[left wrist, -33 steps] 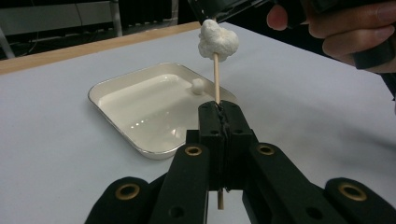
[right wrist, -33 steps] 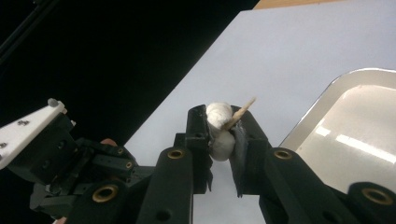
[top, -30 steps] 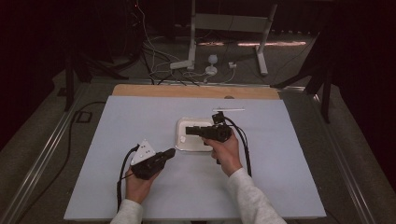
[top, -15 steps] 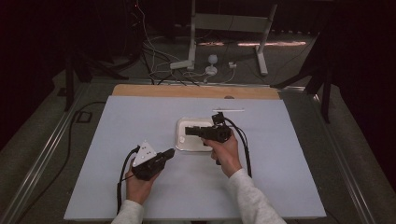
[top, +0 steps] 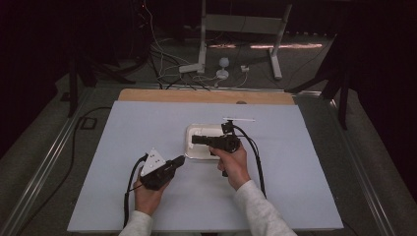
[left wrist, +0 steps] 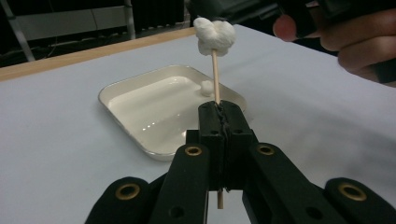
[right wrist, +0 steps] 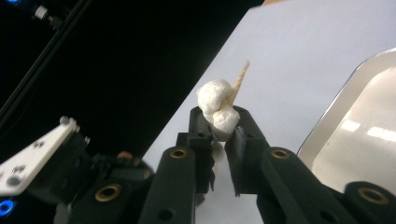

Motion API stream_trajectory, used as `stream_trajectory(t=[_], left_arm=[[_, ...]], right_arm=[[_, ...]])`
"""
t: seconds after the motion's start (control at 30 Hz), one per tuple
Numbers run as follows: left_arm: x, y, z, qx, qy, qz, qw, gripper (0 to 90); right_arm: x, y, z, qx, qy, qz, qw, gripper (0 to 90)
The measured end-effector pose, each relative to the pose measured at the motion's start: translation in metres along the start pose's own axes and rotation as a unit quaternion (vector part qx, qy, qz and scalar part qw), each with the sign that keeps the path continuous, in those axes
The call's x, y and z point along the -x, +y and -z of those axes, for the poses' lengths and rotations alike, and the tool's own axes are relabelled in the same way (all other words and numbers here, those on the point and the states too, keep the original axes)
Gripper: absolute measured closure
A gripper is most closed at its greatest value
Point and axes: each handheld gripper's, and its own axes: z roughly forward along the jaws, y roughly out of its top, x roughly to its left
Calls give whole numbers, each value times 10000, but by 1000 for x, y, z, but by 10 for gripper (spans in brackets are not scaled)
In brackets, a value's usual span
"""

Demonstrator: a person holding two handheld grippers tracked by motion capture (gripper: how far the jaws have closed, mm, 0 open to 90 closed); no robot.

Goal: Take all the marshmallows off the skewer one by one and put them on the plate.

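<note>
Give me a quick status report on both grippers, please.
Left gripper shut on thin wooden skewer. Right gripper shut on white marshmallow. Nothing in the way.

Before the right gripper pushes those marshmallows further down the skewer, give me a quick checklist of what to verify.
1. Left gripper shut on the skewer: ok.
2. Skewer upright in that grip: ok, left gripper view.
3. Right gripper around the marshmallows: ok; it has just been closing on them, the lower one between its pads.
4. Skewer tip through the top marshmallow: ok.
5. Spare marshmallow in the tray: ok.
6. Skewer straight under load: cannot tell.
</note>
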Motion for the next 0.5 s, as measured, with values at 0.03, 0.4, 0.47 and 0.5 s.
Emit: stream_trajectory(t=[0.03,0.4,0.47,0.5], left_arm=[[0,0,0,12,27,7,10000,900],[-3,1,3,44,18,45,10000,900],[-3,2,3,55,1,24,10000,900],[-2,2,3,47,15,0,10000,900]], right_arm=[[-1,0,1,60,-42,10,10000,821],[-12,1,3,514,-466,295,9972,829],[-14,1,4,572,-518,362,9964,829],[-14,1,5,629,-540,382,9958,830]])
